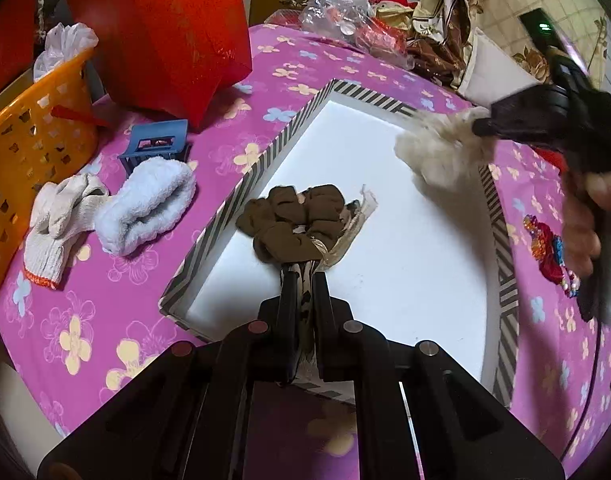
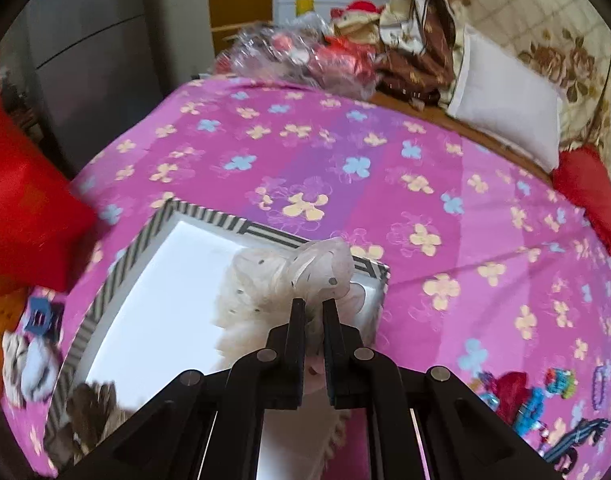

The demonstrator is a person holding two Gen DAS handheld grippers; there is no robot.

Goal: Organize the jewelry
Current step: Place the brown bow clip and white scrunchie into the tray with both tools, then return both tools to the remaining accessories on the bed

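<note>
Pink cloth with little flowers [image 1: 313, 68] covers the whole surface. On it sits a flat box with a striped rim [image 1: 265, 160] and a white floor.

The left gripper [image 1: 303, 280] is pinched shut on a brown scrunchie [image 1: 293, 220]. The scrunchie rests on the white floor of the box, close to the box's left rim. A bit of pale ribbon sticks out beside it.

The right gripper [image 2: 313, 306] is pinched shut on a fluffy cream scrunchie [image 2: 265, 292] with tiny dark dots. It hangs over the far right corner of the box. In the left wrist view the right gripper and this scrunchie look blurry. A hand [image 1: 585, 216] holds the handle of that gripper.

On the cloth to the left of the box lie a fuzzy light blue band [image 1: 145, 204], a white work glove [image 1: 61, 224] and a blue hair claw [image 1: 157, 142]. Past them, at the left edge of the surface, sits an orange basket [image 1: 29, 148]. A red bag [image 1: 165, 32] stands behind the hair claw.

On the cloth to the right of the box lies a pile of bright beaded pieces [image 2: 537, 396] in red and blue.

At the far edge of the surface sits a heap of crinkly clear plastic [image 1: 337, 16]. Near it is a white pillow [image 2: 509, 116].
</note>
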